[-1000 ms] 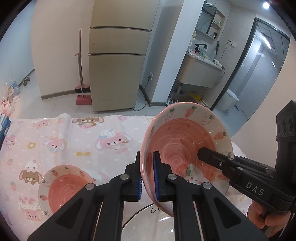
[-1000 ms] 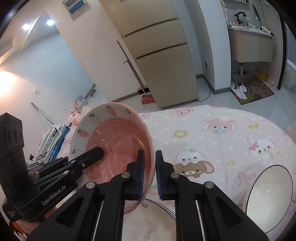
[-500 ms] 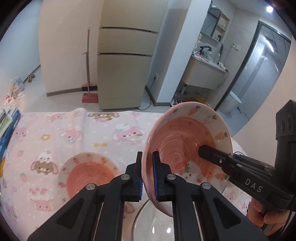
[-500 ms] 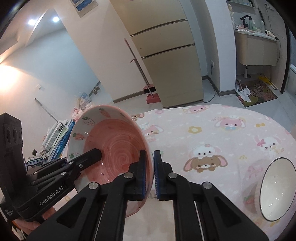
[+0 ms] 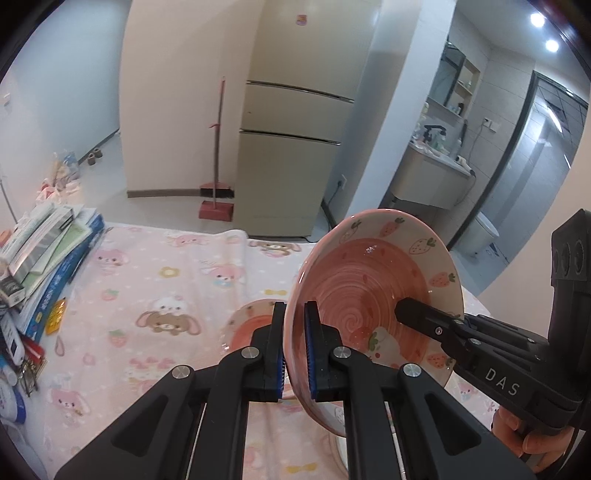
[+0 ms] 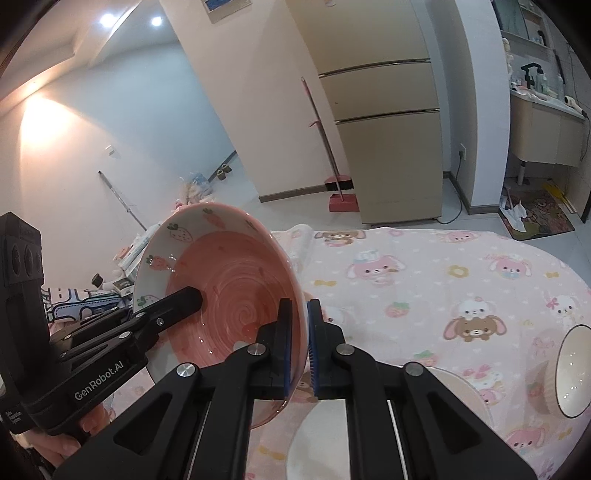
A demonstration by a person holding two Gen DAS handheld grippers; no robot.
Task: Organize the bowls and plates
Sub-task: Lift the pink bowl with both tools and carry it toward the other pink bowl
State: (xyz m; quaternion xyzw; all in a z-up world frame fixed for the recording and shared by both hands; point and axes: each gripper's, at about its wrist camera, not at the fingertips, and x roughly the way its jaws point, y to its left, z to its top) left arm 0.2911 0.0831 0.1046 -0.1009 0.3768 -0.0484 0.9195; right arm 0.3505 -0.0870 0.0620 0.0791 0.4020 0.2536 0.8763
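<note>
Both grippers — left gripper [image 5: 294,347], right gripper [image 6: 299,345] — are carrying the pink bowl [image 5: 373,291], pinching opposite rims, toward the matching bowl [image 5: 248,320] — nesting needs a level lowering.

A beige 3-section refrigerator [image 5: 291,155] stands against a cream wall [image 5: 177,92] and serves as the landmark. Left of it, a red broom with dustpan [image 5: 216,177] leans on the wall. Right of it, a white pillar [image 6: 476,110] separates a washbasin cabinet [image 5: 430,181] beneath a mirror. Grey tile floor [image 6: 406,225] extends in front. Recessed ceiling lights [image 5: 543,31] glow to the upper right. Stacked books [image 5: 48,254] lie far left.
</note>
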